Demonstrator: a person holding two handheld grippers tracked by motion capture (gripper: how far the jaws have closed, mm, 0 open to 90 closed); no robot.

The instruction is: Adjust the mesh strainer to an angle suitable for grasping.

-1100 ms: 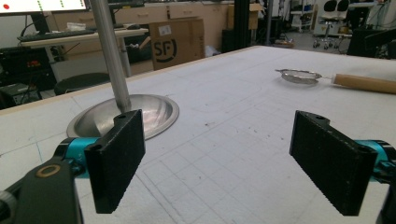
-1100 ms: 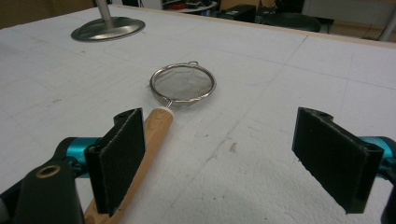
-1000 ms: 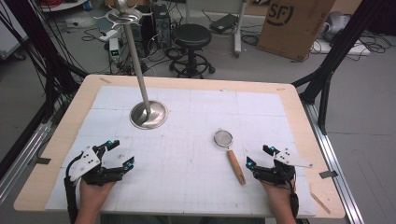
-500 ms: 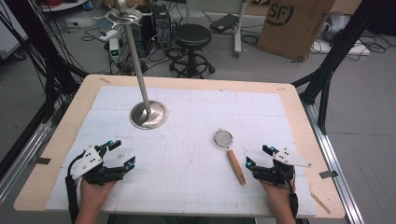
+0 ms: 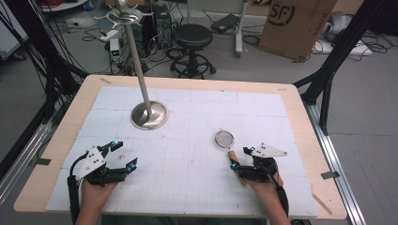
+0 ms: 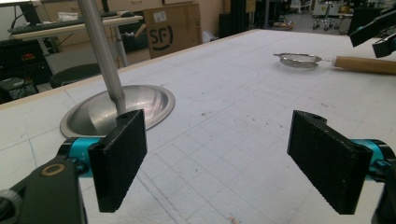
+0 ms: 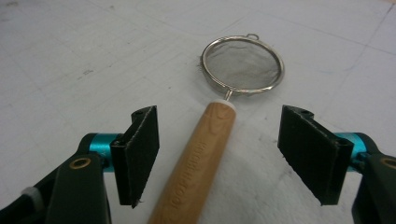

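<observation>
White gridded matting [image 5: 197, 154] covers a wooden table [image 5: 300, 101], where a small strainer [image 5: 225, 138] lies right of centre, its wooden handle [image 7: 196, 163] straddled by the spread jaws of the right gripper [image 5: 240, 159] without contact. At near left, the left gripper [image 5: 124, 153] is held wide open over bare mat, facing a steel stand [image 5: 149, 114]

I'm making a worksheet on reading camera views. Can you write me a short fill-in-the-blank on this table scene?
1. The small round metal mesh strainer has a handle made of ____.
2. The right gripper has its jaws ____, one on each side of that handle.
3. The tall silver pole rises from a round ____ base.
4. The left gripper holds ____.

Missing words: wood; open; metal; nothing
</observation>
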